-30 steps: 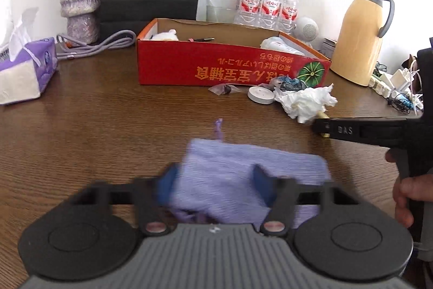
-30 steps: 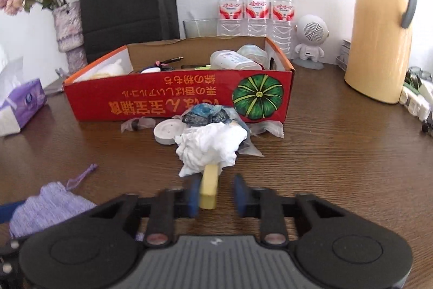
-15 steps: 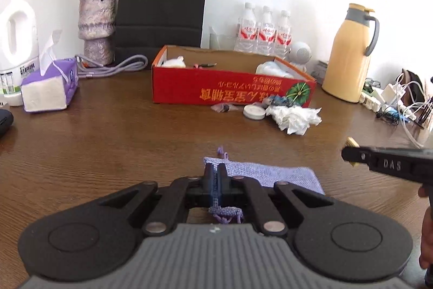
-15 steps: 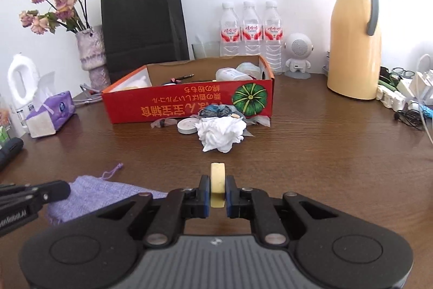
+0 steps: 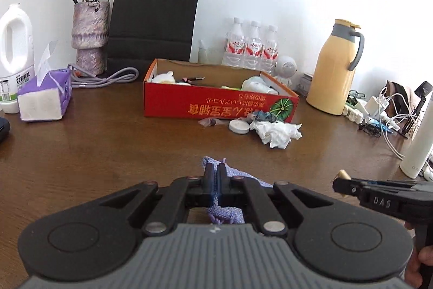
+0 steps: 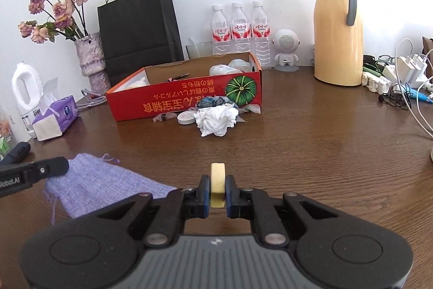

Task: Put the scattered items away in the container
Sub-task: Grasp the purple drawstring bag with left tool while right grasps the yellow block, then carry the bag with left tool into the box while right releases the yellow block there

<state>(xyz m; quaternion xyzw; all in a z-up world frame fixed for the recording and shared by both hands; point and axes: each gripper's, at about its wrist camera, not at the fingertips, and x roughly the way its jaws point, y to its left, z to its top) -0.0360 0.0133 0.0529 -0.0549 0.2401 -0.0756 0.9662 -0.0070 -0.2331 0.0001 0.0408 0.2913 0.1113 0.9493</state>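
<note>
Both fingers pinch: left [image 5: 215, 175] pouch [image 6: 102, 187], right [image 6: 217, 187] roll [image 6: 217, 182].

The left gripper [image 5: 215, 175] has matte black linkage arms with silver rivets, round black discs at four and eight o'clock, and a ribbed grey housing at six o'clock with a small white mark; the right gripper [image 6: 217, 187] is built alike, with blue pads inside its black fingers [image 6: 203, 187]; seen side-on, its arm carries white "DAS" lettering; the left one's reads "Robot.AI".
</note>
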